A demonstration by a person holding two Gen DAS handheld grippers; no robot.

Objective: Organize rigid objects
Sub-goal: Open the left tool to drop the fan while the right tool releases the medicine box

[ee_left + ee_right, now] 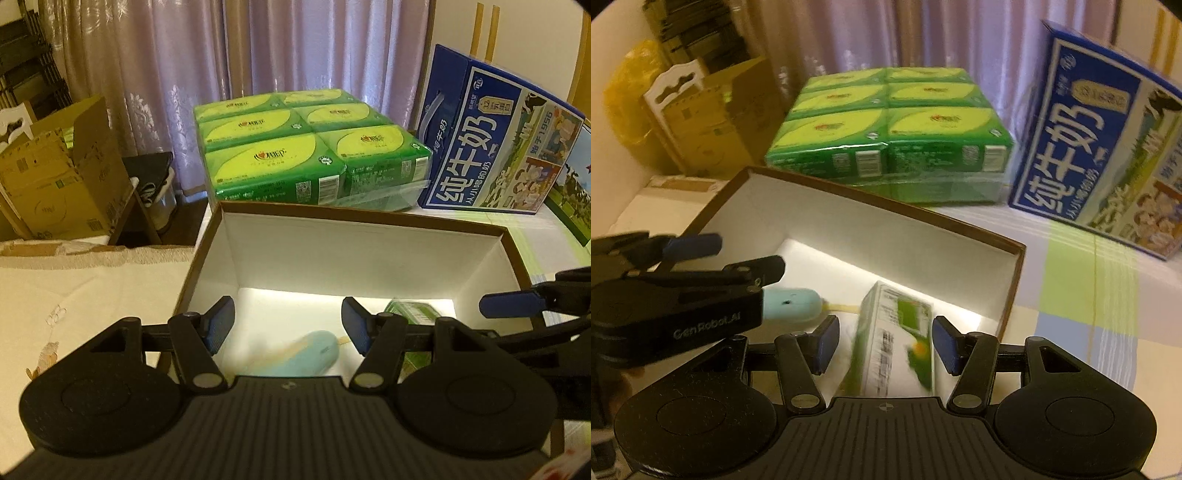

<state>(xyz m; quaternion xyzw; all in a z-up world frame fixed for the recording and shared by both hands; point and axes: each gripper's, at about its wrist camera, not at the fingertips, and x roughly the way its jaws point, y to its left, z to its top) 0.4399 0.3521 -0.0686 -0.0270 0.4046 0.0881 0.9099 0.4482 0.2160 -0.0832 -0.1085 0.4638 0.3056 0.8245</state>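
Left wrist view: the left gripper (288,326) hangs over the open white-lined box (369,254), its jaws apart with nothing pressed between them; a pale blue mouse-shaped object (295,356) lies on the box floor just below the gap. Right wrist view: the right gripper (884,345) also stands parted, with a green-and-white carton (892,339) (blurred) lying on the box floor between its fingers; whether the pads touch it I cannot tell. Beyond both tools sit a green tissue pack (306,147) and, to its right, a blue milk carton case (495,136).
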